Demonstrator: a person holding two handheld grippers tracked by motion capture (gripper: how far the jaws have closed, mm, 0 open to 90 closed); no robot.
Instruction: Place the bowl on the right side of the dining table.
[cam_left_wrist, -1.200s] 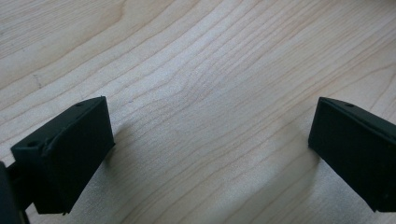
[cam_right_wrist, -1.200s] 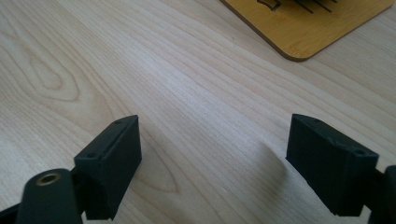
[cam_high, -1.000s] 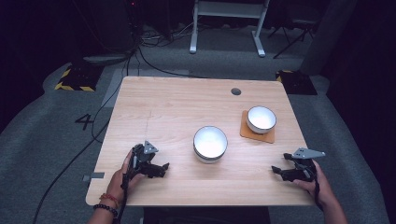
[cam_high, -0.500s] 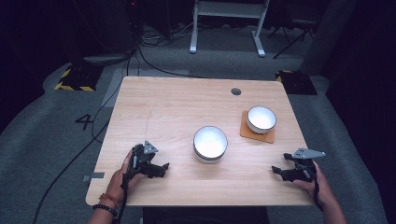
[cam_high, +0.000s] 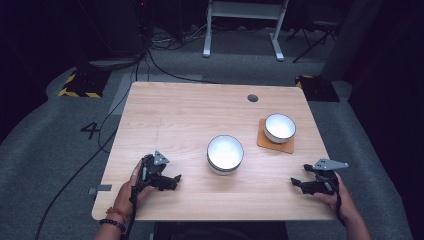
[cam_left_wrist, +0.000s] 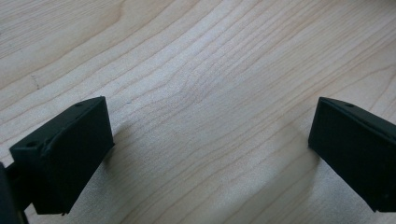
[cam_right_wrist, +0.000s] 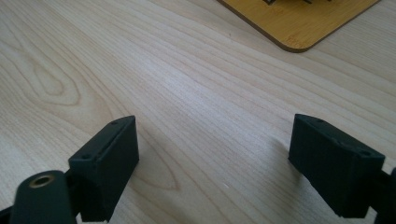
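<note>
- Bowls: the larger white bowl (cam_high: 225, 153) sits near the worktop (cam_high: 190, 115) centre, a little toward the near edge. The smaller white bowl (cam_high: 279, 127) stands on a brown coaster (cam_high: 275, 142) at about 2 o'clock from the larger one, near but apart from it.
- Change check against the two earlier high-view frames: none found. Both bowls, the coaster and both claws hold the same places. Nothing has been lifted, nudged or closed on.
- Left claw (cam_high: 172, 181): rests on the worktop near the front edge, at about 8 o'clock from the larger bowl, well apart from it. Jaws stand wide apart in the left gripper view, with bare wood grain between them (cam_left_wrist: 210, 130); nothing gripped.
- Right claw (cam_high: 299, 183): rests near the front right corner, at about 4 o'clock from the larger bowl and about 6 o'clock from the coaster. Jaws likewise wide apart. In the right gripper view one rounded corner of the coaster (cam_right_wrist: 299, 28) shows ahead at the top edge, clear of the jaws.
- Hands: both are wrapped round the gripper bodies, forearms entering from the near edge.
- Judgement: a static rest posture, so the work on the bowls reads as not yet begun. The right claw lies closer to the bowl on the coaster, so that looks the likelier first reach.
- Risk, as a judgement: smooth round rims give little for flat jaws to bite on.
</note>
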